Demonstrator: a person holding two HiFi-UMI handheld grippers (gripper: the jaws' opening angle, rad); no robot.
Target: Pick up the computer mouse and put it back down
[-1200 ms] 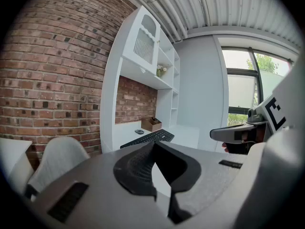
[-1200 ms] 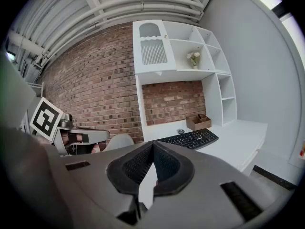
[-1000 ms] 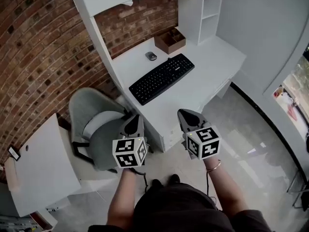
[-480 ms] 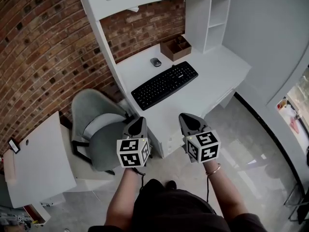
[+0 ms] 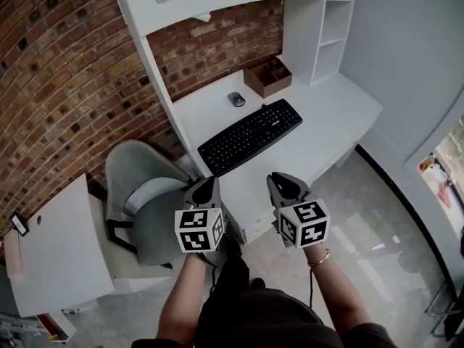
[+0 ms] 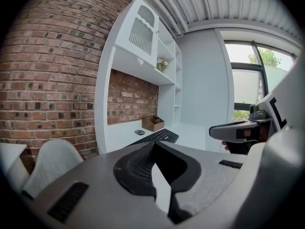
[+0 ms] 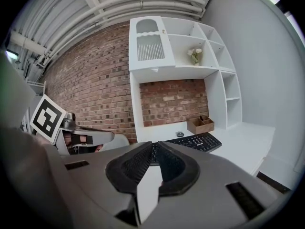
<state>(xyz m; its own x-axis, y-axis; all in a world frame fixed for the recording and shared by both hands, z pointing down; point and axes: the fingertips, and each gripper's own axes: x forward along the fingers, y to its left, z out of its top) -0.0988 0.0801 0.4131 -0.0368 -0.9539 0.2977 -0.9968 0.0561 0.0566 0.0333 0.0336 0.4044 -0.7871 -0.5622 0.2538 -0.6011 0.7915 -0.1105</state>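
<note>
- The mouse (image 5: 235, 99) lies on the white desk (image 5: 330, 114), far back and near the brick wall (image 5: 65, 85). Nothing touches it.
- In the head view the mouse sits at about 11 o'clock from the black keyboard (image 5: 250, 135), just off its far long edge.
- A brown box (image 5: 268, 77) stands at 2 o'clock from the mouse, close to it but apart.
- The left gripper (image 5: 208, 182) shows at 7 o'clock from the keyboard, by the desk's near edge. Its jaws are pressed together with nothing between them.
- The right gripper (image 5: 279, 178) shows at 5 o'clock from the keyboard. Its jaws are likewise pressed together and hold nothing.
- Both grippers are well apart from the mouse and point toward the desk, side by side.
- A grey chair (image 5: 141, 194) stands at 9 o'clock from the left gripper, beside the desk.
- A white side table (image 5: 58, 245) sits at 8 o'clock from the chair.
- In the left gripper view the closed tips of the left gripper (image 6: 153, 144) point toward the keyboard (image 6: 159, 136). The mouse (image 6: 139, 132) is small at 11 o'clock beyond them, and the right gripper (image 6: 238, 131) is at 3 o'clock.
- In the right gripper view the mouse (image 7: 179, 134) lies at 1 o'clock beyond the closed tips of the right gripper (image 7: 155, 144). The box (image 7: 200, 124) is to its right, and the left gripper (image 7: 90, 137) is at 9 o'clock.
</note>
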